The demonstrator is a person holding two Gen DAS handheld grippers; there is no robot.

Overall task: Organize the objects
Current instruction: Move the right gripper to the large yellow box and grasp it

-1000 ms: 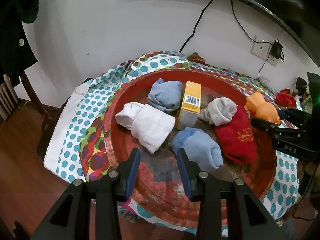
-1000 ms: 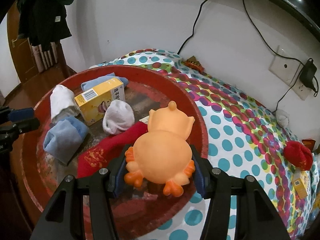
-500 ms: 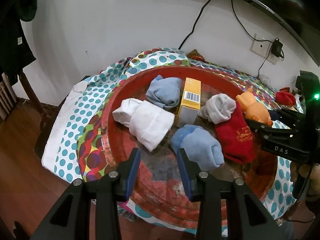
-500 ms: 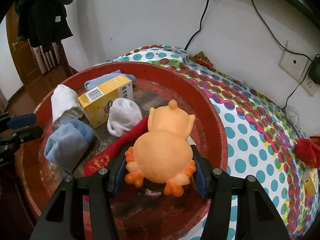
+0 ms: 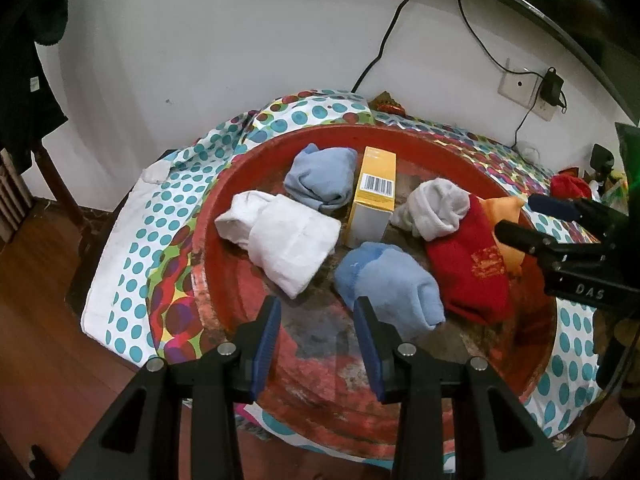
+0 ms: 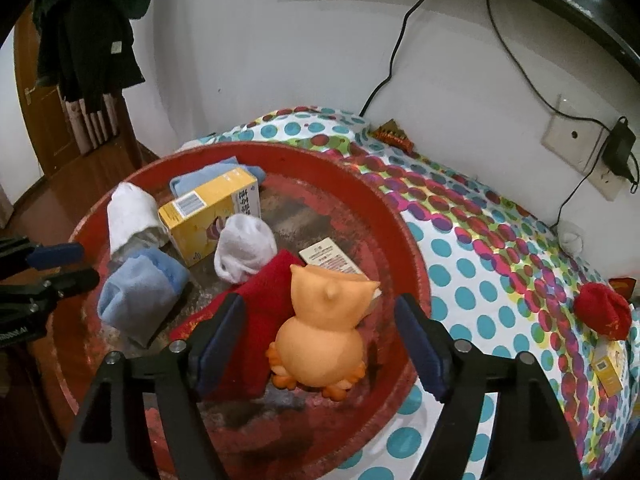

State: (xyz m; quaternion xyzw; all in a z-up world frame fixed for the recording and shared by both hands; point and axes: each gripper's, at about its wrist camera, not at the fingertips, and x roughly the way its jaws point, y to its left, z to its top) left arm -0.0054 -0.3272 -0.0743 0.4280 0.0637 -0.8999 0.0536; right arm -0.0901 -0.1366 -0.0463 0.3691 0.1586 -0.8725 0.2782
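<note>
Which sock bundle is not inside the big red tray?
The small red sock ball. It sits alone on the spotted cloth, outside the red tray. The blue, white, grey and other red socks all lie inside the tray.

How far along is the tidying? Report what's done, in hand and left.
Done: the red tray holds two blue socks, two white socks, a red sock, the yellow box and the orange duck toy, which stands between the open right gripper fingers. In hand: nothing; the left gripper is open too. Left: a red sock ball and small yellow box on the dotted cloth.
</note>
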